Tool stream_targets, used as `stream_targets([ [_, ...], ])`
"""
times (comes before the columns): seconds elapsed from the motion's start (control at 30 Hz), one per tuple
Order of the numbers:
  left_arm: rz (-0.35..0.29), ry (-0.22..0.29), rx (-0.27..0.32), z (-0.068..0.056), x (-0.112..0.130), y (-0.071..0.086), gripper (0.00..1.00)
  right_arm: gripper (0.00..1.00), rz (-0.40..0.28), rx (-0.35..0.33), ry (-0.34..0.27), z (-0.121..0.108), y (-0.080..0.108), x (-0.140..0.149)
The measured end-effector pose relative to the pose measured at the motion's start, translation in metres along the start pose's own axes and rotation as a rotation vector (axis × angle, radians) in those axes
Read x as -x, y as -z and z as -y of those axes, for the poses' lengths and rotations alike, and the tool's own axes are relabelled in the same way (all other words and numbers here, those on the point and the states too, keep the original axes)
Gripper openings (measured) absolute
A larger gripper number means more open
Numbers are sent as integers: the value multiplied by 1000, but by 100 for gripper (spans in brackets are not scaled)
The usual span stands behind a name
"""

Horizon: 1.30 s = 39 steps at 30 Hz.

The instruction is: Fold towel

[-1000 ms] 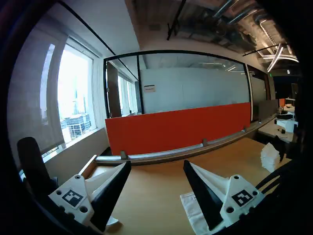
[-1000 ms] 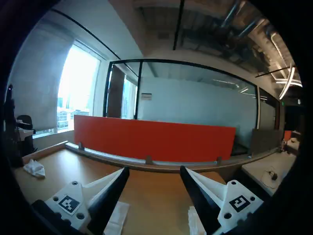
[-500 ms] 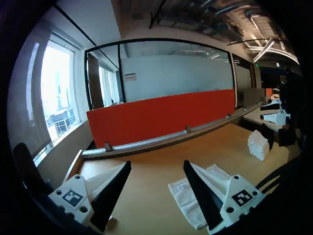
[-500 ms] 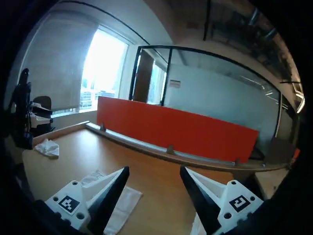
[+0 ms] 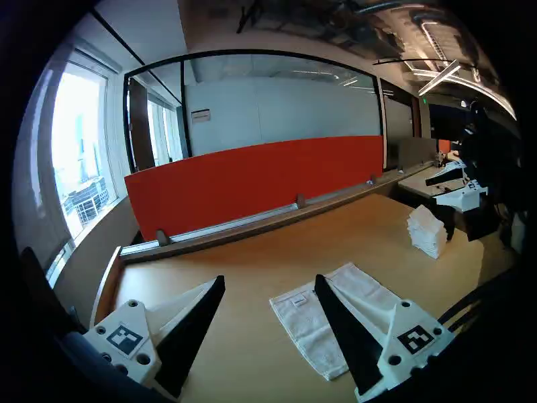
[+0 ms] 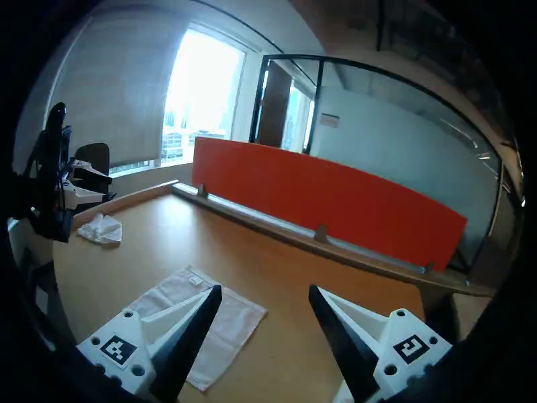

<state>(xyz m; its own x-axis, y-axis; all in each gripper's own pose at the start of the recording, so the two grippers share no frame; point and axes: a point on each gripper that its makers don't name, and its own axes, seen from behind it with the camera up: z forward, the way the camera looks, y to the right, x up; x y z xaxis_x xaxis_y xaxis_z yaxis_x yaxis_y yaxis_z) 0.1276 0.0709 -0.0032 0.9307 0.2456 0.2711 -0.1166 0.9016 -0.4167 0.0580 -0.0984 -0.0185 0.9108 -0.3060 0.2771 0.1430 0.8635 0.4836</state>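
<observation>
Wooden desk (image 5: 282,242) bears the flat white towel (image 5: 299,322), at five o'clock below the left gripper (image 5: 268,277) and seven o'clock below the right gripper (image 6: 264,287). Both grippers are spread wide and empty, and neither is clearly nearer.

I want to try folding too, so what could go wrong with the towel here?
1. The towel lies flat on the smooth desk, and the left gripper and right gripper are both open, not holding it. Pinching a thin corner might miss or just slide it.
2. If the corners get grabbed unevenly, the fold may come out crooked.
3. A wide swing might knock the stack of folded towels nearby.
</observation>
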Motion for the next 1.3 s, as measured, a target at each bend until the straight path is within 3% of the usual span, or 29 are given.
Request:
stream_targets([
  [0.3, 51, 15, 53, -11, 26, -6, 100, 100, 59, -45, -13, 11, -7, 19],
  [0.57, 90, -1, 71, -19, 51, -12, 99, 100, 110, -75, -5, 22, -14, 48],
  [1.3, 218, 2, 139, -62, 149, -35, 100, 100, 233, -134, 9, 63, -39, 145],
])
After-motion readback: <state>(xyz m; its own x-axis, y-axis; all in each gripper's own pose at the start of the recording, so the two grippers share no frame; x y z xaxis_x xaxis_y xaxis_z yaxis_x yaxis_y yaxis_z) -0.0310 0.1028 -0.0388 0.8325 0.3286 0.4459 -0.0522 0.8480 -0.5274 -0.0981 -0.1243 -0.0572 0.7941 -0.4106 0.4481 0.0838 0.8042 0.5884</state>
